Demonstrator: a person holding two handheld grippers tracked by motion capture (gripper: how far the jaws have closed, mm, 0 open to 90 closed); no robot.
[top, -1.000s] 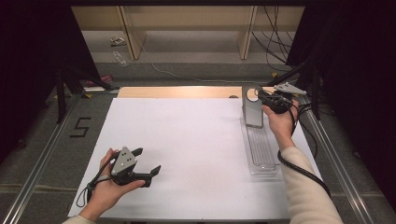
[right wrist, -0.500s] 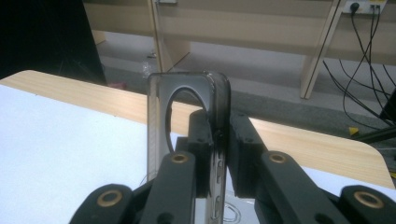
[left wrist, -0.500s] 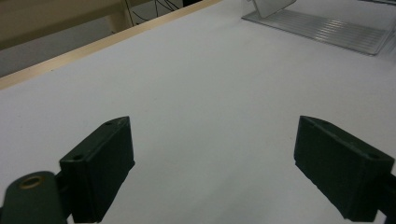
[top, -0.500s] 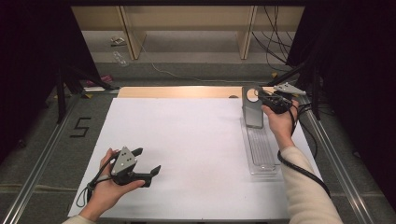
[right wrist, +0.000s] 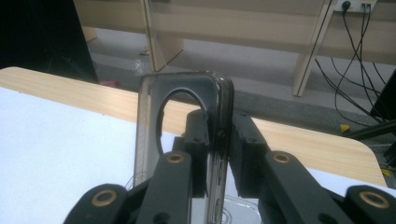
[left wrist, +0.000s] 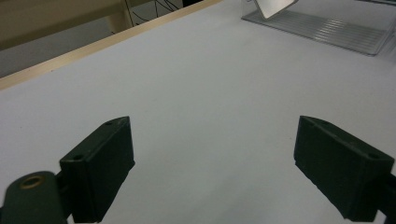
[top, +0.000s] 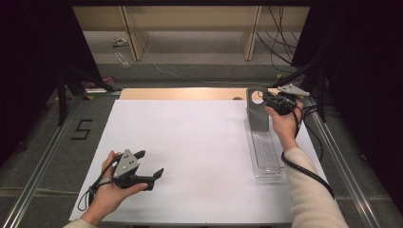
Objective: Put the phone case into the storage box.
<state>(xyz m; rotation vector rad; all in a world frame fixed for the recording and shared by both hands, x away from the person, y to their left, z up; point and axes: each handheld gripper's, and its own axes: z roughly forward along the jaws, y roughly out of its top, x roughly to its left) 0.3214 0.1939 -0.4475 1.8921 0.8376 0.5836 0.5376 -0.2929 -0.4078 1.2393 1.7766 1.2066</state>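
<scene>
At the right of the high view, the right tongs (top: 272, 101) are clamped on the side wall of a smoky translucent phone case (top: 258, 110). The case stands on end at the far end of a clear ribbed plastic tray (top: 266, 156). Its long axis runs up from the tray, its round camera cutout sits at the top, and its broad back faces the near edge of the frame. In the right gripper view the case (right wrist: 149, 140) rises edge-on between the two black jaws, which pinch its rim. They have just eased slightly, with the case between them.

The tray lies lengthwise along the right edge of the white surface (top: 190, 142), its long axis running from the near side to the far side. A strip of pale wood (top: 180, 93) borders the sheet at the back. Beyond it the floor holds wooden table legs (top: 250, 33), loose cables (top: 280, 28) and some small litter (top: 119, 42).

At lower left, the left tongs (top: 151, 164) rest low over the bare sheet in the person's left hand (top: 111, 194), jaws wide apart with nothing between them, well apart from the tray. A "5" marking (top: 81, 129) sits on the grey mat at far left.
</scene>
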